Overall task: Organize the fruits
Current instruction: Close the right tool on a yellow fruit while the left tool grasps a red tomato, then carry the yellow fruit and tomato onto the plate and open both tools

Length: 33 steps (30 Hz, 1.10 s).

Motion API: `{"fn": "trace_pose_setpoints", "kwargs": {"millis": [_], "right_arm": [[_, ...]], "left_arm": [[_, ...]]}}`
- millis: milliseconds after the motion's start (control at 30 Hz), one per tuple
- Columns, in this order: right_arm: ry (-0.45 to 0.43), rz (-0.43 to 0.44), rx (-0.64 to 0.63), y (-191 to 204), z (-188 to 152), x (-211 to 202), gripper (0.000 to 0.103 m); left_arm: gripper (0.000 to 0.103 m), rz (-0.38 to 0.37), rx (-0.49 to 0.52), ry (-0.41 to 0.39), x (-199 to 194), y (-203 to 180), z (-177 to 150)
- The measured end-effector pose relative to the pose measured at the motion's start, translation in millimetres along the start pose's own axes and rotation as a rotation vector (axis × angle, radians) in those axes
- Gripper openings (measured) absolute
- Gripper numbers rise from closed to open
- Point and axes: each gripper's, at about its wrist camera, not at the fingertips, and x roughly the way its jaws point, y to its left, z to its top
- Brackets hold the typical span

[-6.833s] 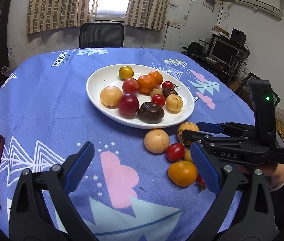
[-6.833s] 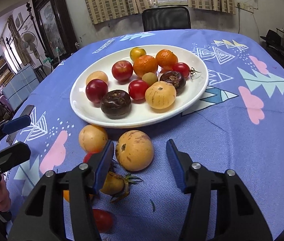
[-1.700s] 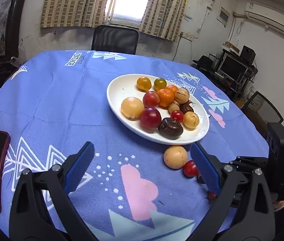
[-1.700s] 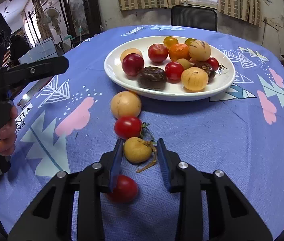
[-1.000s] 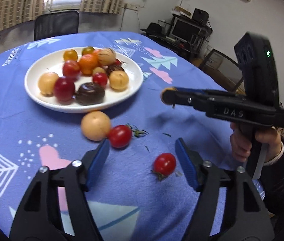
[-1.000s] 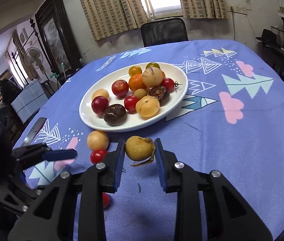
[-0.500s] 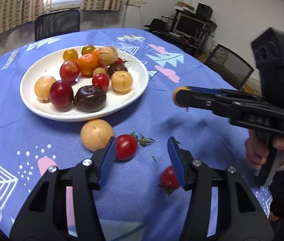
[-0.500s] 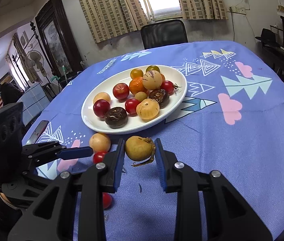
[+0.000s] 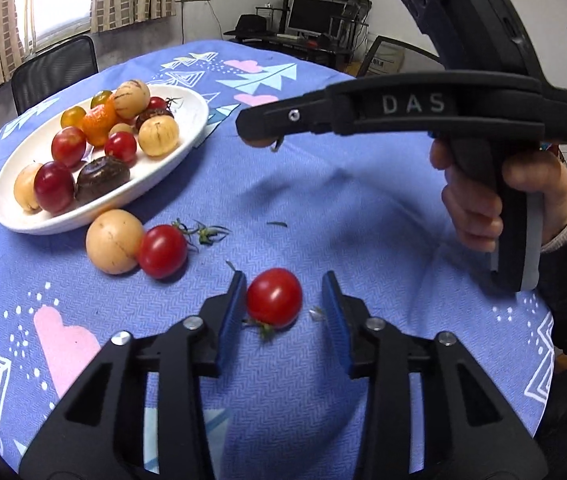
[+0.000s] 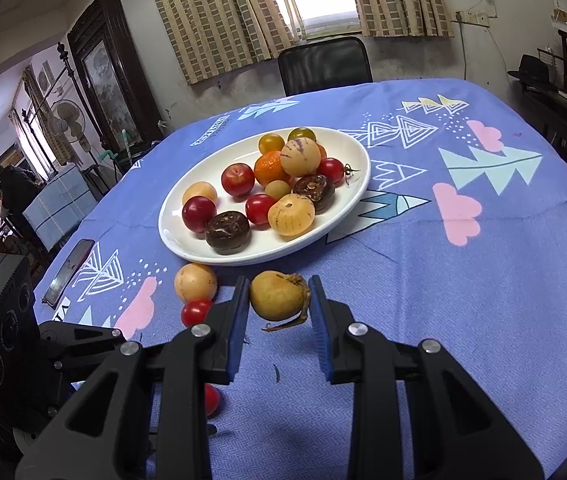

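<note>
White plate (image 10: 357, 196) of fruit sat mid-tabletop (image 10: 483, 280); tan fruit (image 9: 113, 240) and a tomato (image 9: 162, 251) lay touching just beside it. From your left camera the yellow fruit (image 10: 277, 295) was mostly hidden behind your right claw (image 10: 279, 308), which gripped it above the cloth. Your left claw (image 9: 283, 306) was partly open around a red tomato (image 9: 274, 297), left pad near touching.

The left gripper (image 9: 283, 304) has come down from its wide-open hover above the tabletop (image 9: 363, 208) and narrowed around a red tomato (image 9: 274, 297), its fingers (image 9: 230, 308) now on either side of it. The right gripper (image 10: 279, 308) has lifted the small yellow fruit (image 10: 277, 294) off the cloth and carried it toward the white plate (image 10: 347, 204)
</note>
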Motion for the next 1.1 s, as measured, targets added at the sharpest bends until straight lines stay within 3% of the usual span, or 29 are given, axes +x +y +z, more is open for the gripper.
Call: {"fn": "trace_pose_setpoints", "kwargs": {"millis": [167, 500, 700, 1100], "right_arm": [[0.004, 0.0, 0.001, -0.2, -0.3, 0.7, 0.03], [0.007, -0.004, -0.002, -0.4, -0.6, 1.5, 0.03], [0.009, -0.009, -0.005, -0.2, -1.1, 2.1, 0.03], [-0.001, 0.014, -0.037, 9.4, -1.8, 4.1, 0.03]], "left_arm": [[0.03, 0.01, 0.008, 0.015, 1.4, -1.2, -3.8], [0.029, 0.018, -0.004, -0.011, -5.8, -0.4, -1.1], [0.029, 0.029, -0.073, -0.072, -24.1, 12.6, 2.2], [0.029, 0.137, -0.219, -0.198, -57.6, 48.0, 11.2]]}}
